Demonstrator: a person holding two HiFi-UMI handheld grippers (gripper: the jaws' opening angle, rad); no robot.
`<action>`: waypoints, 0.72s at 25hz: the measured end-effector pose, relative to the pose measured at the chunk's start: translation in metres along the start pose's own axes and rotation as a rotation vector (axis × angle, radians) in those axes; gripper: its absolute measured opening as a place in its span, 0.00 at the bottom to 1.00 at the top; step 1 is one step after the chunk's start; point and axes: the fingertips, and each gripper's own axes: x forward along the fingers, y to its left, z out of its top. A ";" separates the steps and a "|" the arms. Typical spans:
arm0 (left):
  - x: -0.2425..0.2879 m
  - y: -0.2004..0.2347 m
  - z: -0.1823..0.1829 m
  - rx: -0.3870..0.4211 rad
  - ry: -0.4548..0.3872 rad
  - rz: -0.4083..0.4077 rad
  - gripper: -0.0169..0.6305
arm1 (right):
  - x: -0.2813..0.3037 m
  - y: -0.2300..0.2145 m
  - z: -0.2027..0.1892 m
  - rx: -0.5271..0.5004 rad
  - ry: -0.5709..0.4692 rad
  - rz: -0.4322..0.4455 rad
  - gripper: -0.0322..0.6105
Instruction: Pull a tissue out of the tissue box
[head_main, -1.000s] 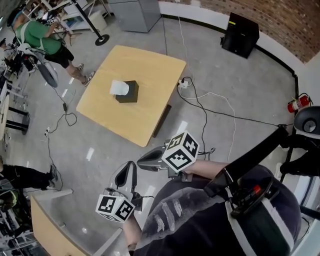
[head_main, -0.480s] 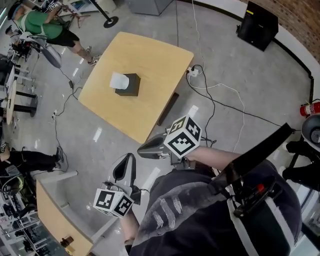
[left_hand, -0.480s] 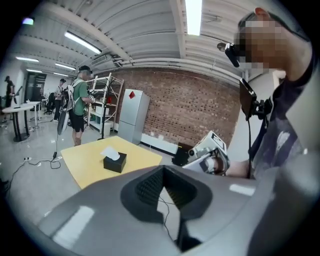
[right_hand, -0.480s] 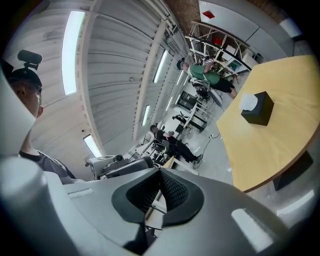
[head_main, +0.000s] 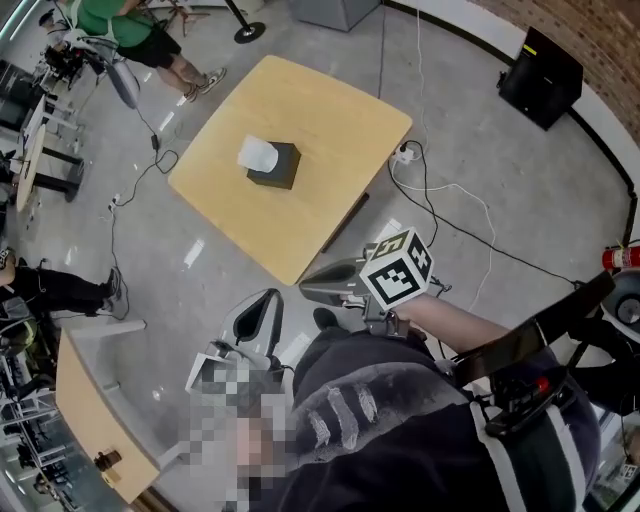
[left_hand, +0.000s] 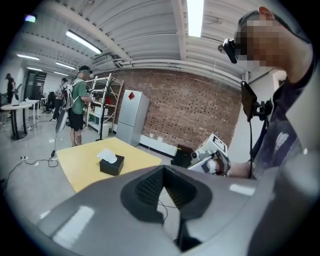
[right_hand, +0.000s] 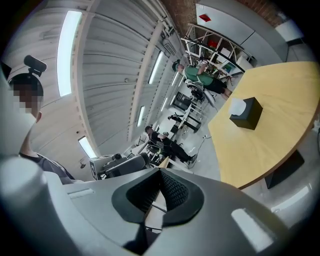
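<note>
Tissue (head_main: 257, 153) poking from the tissue box (head_main: 280, 170) looks soft, light, easily torn — pinch its white tuft low down — while left gripper (head_main: 266, 300) and right gripper (head_main: 312, 291) sit pressed together, empty.

A light wooden table (head_main: 335, 120) with rounded corners stands on a glossy grey floor (head_main: 480, 150). One thing lies directly on the tabletop: a black tissue box (head_main: 277, 168), near the middle, with bare wood all around it. A white tissue (head_main: 257, 153) stands out of its top. On the floor just beside the table's right corner lies a white power strip (head_main: 405, 153), and thin cables (head_main: 455, 232) trail from it to the right. Another cable (head_main: 140, 172) runs over the floor left of the table. A black box (head_main: 541, 77) stands on the floor at the far right.
</note>
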 end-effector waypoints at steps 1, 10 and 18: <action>0.001 0.002 0.000 -0.001 -0.003 -0.004 0.03 | 0.000 -0.001 0.001 -0.002 0.001 -0.005 0.05; -0.001 0.038 0.002 -0.014 -0.036 -0.040 0.03 | 0.018 -0.017 0.018 -0.018 -0.004 -0.078 0.05; -0.018 0.099 0.009 -0.034 -0.072 -0.077 0.03 | 0.073 -0.024 0.028 -0.052 0.043 -0.158 0.05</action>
